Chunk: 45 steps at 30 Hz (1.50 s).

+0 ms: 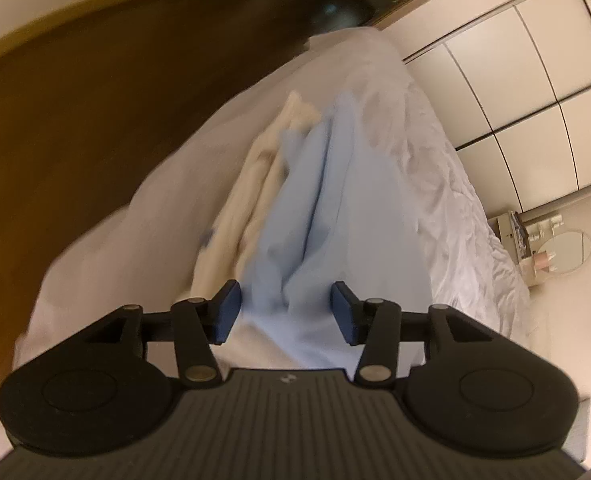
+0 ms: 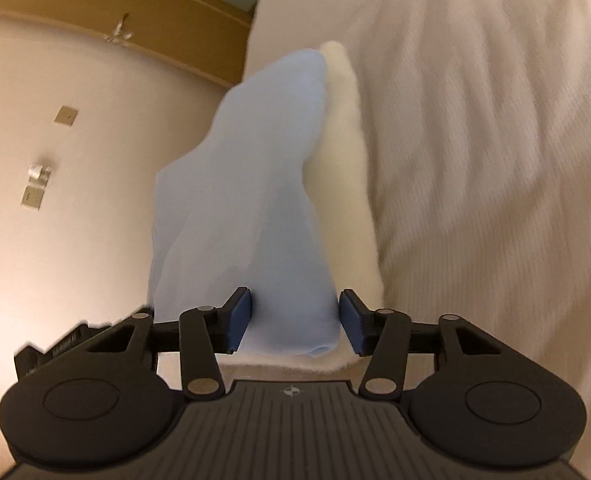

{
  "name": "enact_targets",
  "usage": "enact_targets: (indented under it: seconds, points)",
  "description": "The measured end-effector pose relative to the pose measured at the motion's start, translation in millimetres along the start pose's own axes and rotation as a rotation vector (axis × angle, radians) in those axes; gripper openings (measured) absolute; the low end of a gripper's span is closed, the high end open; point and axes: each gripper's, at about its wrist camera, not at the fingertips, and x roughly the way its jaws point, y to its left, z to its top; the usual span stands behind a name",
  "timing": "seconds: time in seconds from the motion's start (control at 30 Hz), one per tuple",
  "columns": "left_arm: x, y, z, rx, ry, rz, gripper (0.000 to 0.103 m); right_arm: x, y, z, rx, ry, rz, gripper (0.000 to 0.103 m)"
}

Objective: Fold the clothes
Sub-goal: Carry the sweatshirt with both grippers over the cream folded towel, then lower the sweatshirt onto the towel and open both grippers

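Left wrist view: the left tongs point(image 1: 286, 312) stand with their blue pads point(image 1: 228, 310) wide apart, and the light blue garment point(image 1: 315, 216) runs forward from between them. The cloth fills the gap without either pad pressing it, so the tongs are open around it, not clamped. The garment stretches ahead of the tongs in long folds over the bed point(image 1: 435, 184), which is covered by a rumpled white sheet. Just left of the blue cloth, touching it, lies a cream garment point(image 1: 255, 184), bunched lengthwise. Farther left of the tongs is the dark wooden floor point(image 1: 95, 128); to the right, beyond the bed, stand pale wardrobe doors point(image 1: 527, 72) and a small round mirror point(image 1: 563, 250).

Right wrist view: the right tongs point(image 2: 295, 318) also show their pads point(image 2: 240, 318) spread, with the light blue garment point(image 2: 251, 184) passing between them and rising ahead in a blurred tapering shape. The pads sit at the cloth's edges, and I cannot see them squeezing it, so these tongs read as open too. The cream garment point(image 2: 343, 168) lies along the right edge of the blue one, touching it. Right of the tongs is white ribbed fabric point(image 2: 495, 160); left is a plain beige wall point(image 2: 75, 240) with small metal fittings point(image 2: 39, 172).
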Motion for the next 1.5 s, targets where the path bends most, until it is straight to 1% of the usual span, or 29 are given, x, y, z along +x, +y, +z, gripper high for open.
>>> enact_targets:
  seconds: [0.07,0.13,0.17,0.2,0.3,0.33,0.4,0.43,0.47,0.53,0.6,0.63,0.67,0.7,0.73,0.77,0.83,0.9,0.97,1.0,1.03,1.13,1.17,1.2,1.23,1.3,1.4,1.47,1.5]
  points:
    - [-3.6,-0.7,4.0,0.017,-0.007,-0.004,0.029,-0.7,6.8,3.8,0.02,0.005,0.03,0.039]
    - [-7.5,-3.1,7.8,0.041,-0.012,-0.009,0.028,1.4,12.2,9.3,0.043,0.007,0.066,0.037]
    - [-9.3,-4.4,9.7,0.053,-0.015,-0.012,0.028,1.1,14.5,9.6,0.028,0.007,0.059,0.037]
    - [-5.4,-4.1,8.4,0.068,-0.005,0.008,0.028,2.9,14.8,9.2,0.01,0.013,0.039,0.037]
    - [14.1,-2.1,-0.1,0.117,0.037,0.095,0.03,21.8,6.2,10.3,-0.062,0.053,-0.071,0.039]
    - [18.0,-4.8,-2.8,0.138,0.038,0.134,0.03,28.2,4.5,9.1,-0.092,0.066,-0.108,0.044]
    - [12.3,-20.9,-3.0,0.208,0.009,0.195,0.032,24.3,13.7,7.8,-0.13,0.072,-0.118,0.046]
    - [8.5,-29.6,-2.8,0.246,-0.008,0.223,0.032,19.4,22.2,9.4,-0.181,0.063,-0.135,0.049]
    - [4.5,-38.4,-2.2,0.279,-0.02,0.252,0.032,14.2,29.4,11.5,-0.23,0.046,-0.156,0.054]
    - [-3.8,-56.0,-0.8,0.343,-0.041,0.31,0.032,3.8,43.3,15.7,-0.325,0.009,-0.201,0.057]
    - [-10.1,-70.3,-1.0,0.392,-0.073,0.325,0.024,-5.3,52.3,19.5,-0.398,-0.035,-0.224,0.057]
    - [-13.1,-77.2,-1.2,0.415,-0.09,0.329,0.023,-8.7,56.0,19.9,-0.429,-0.054,-0.227,0.057]
    - [-16.1,-84.1,-1.5,0.438,-0.107,0.333,0.022,-12.1,59.8,20.2,-0.46,-0.074,-0.23,0.053]
    - [-19.1,-91.0,-1.7,0.462,-0.124,0.337,0.017,-15.6,63.5,20.6,-0.491,-0.094,-0.232,0.048]
    - [-22.1,-97.9,-1.9,0.485,-0.141,0.341,0.016,-16.5,68.8,16.4,-0.538,-0.108,-0.238,0.037]
    - [-25.1,-104.7,-2.2,0.508,-0.158,0.345,0.016,-9.8,77.7,10.5,-0.591,-0.118,-0.24,0.031]
    - [-13.5,-114.3,-6.1,0.573,-0.16,0.312,0.013,6.0,96.4,-1.7,-0.698,-0.138,-0.243,0.028]
    - [6.0,-113.6,-8.6,0.609,-0.148,0.305,0.011,16.0,102.9,-8.7,-0.789,-0.15,-0.28,0.028]
    - [30.1,-94.8,-11.0,0.593,-0.119,0.33,0.011,34.3,97.5,-17.0,-0.888,-0.147,-0.319,0.028]
    - [39.4,-81.8,-14.1,0.575,-0.12,0.33,0.014,43.6,94.4,-21.0,-0.938,-0.146,-0.339,0.028]
    - [47.5,-67.7,-17.8,0.555,-0.126,0.324,0.017,50.8,90.8,-26.2,-0.972,-0.143,-0.345,0.028]
    - [54.0,-49.0,-19.9,0.515,-0.164,0.317,0.024,66.9,83.8,-38.5,-1.051,-0.138,-0.356,0.028]
    - [53.2,-49.0,-17.5,0.501,-0.163,0.318,0.025,68.5,84.8,-39.7,-1.065,-0.138,-0.36,0.028]
    - [51.5,-51.1,-14.1,0.487,-0.156,0.322,0.025,66.2,87.0,-34.4,-1.045,-0.12,-0.354,0.028]
    - [46.6,-56.2,-11.3,0.487,-0.151,0.324,0.023,63.3,89.3,-28.1,-1.019,-0.1,-0.345,0.027]
    - [33.3,-71.0,-5.9,0.507,-0.152,0.321,0.014,51.4,96.7,-9.0,-0.923,-0.064,-0.3,0.028]
    - [14.2,-98.0,4.1,0.567,-0.193,0.294,0.011,47.4,93.9,28.2,-0.805,-0.097,-0.272,0.029]
    - [9.6,-110.9,15.2,0.582,-0.22,0.257,0.011,45.2,91.5,53.2,-0.726,-0.121,-0.255,0.029]
    - [11.7,-115.8,22.9,0.58,-0.228,0.244,0.009,44.1,90.4,65.8,-0.687,-0.133,-0.246,0.029]
